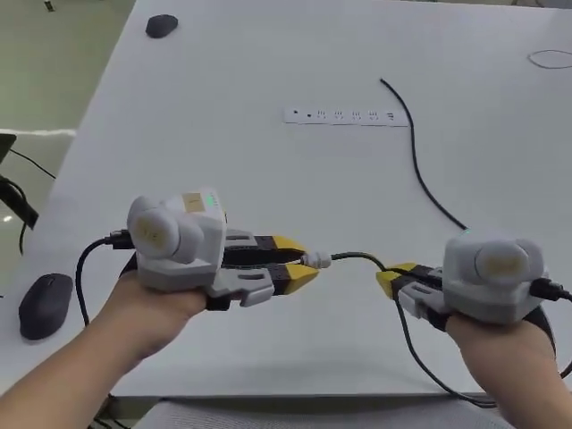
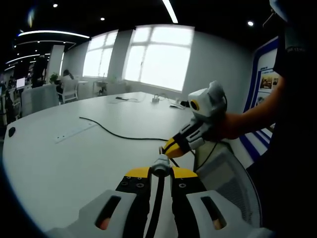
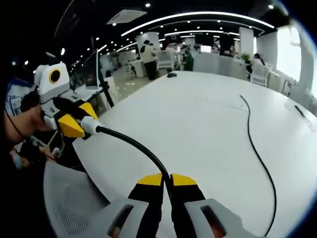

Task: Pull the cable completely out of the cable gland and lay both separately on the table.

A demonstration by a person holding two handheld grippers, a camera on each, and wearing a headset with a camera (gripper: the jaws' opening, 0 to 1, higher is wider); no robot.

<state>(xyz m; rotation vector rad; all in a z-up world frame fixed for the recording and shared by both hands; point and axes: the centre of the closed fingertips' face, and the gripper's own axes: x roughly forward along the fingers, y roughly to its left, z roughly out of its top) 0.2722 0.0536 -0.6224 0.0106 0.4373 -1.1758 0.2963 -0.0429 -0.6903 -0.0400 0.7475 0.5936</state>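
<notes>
The left gripper (image 1: 302, 260) is clamped narrow on the cable gland (image 1: 316, 260), a small pale fitting held in the air over the near edge of the table (image 1: 268, 170). It looks hard, light and rather smooth, so it is best pinched across its body, as here. From its mouth the thin black cable (image 1: 353, 256) arcs right, soft enough to bow rather than push, into the right gripper (image 1: 393, 275), whose jaws are pinched onto it. I judge that a hold close to the gland and a straight pull would slip least against the seal.
</notes>
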